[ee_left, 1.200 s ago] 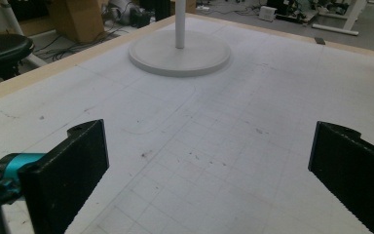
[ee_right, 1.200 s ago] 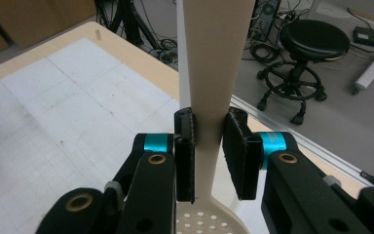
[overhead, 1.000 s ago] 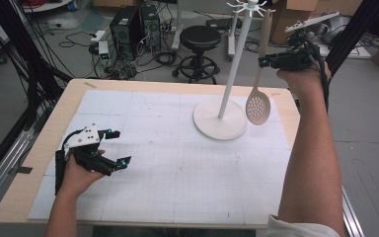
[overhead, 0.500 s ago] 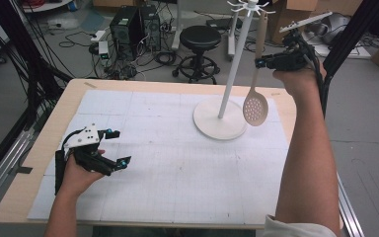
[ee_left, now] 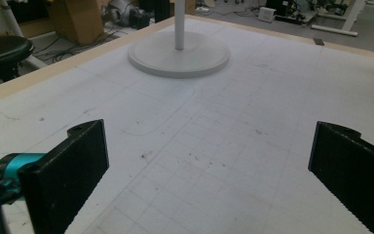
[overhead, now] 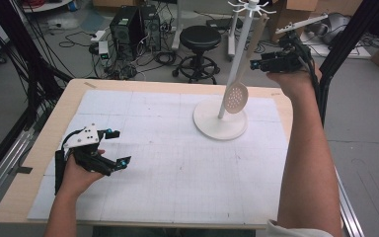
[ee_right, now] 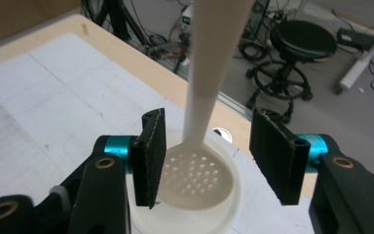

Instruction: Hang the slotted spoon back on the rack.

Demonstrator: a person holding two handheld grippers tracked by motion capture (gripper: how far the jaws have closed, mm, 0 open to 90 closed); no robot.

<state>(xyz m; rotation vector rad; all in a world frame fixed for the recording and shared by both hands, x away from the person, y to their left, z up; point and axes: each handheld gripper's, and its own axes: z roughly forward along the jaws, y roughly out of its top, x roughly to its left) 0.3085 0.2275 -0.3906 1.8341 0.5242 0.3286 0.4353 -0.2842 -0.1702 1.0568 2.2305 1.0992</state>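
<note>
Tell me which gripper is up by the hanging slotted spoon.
The right gripper, raised beside the spoon on the stand. The left gripper sits low over the mat.

The slotted spoon looked like smooth, matt, cream plastic, its bowl pierced with small holes. The white rack had a smooth, faintly satin base and pole. The right gripper wore black ribbed rubbery pads. A matt white gridded mat, scuffed, covered the pale wooden table.
</note>
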